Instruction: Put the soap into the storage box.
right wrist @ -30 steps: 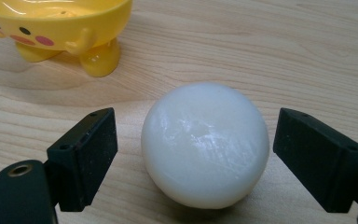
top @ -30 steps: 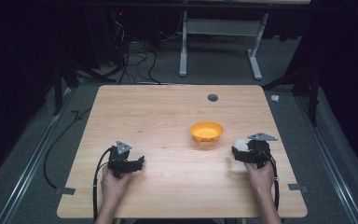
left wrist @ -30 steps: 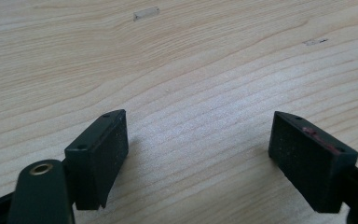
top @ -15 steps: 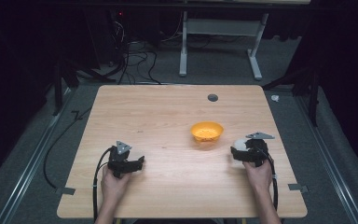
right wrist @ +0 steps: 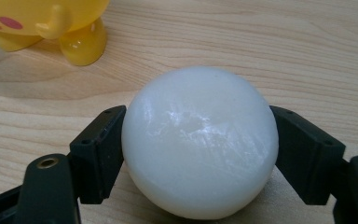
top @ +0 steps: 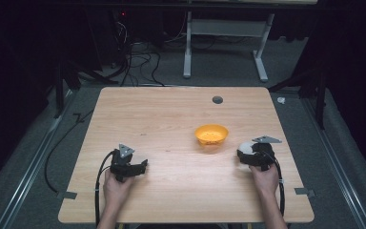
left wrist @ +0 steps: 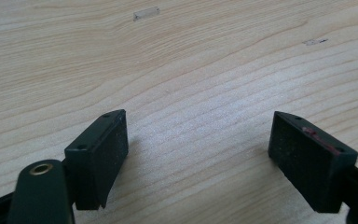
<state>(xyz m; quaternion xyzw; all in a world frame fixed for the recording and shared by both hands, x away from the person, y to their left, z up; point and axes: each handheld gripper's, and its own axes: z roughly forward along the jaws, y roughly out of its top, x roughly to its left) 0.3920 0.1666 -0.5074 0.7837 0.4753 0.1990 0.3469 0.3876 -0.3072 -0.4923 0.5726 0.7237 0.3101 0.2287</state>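
Both pads of the right claw, just closing, press the white ball, which rests on the worktop just right of the yellow bowl. Ball's underside is hidden. Left claw gapes empty, well apart.

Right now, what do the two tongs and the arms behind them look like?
Both are black. The left tongs and the right tongs each carry a grey three-cornered plate on top and trail a black cable. The pads are flat, dark, grainy blocks. The forearms are bare, with no sleeves.
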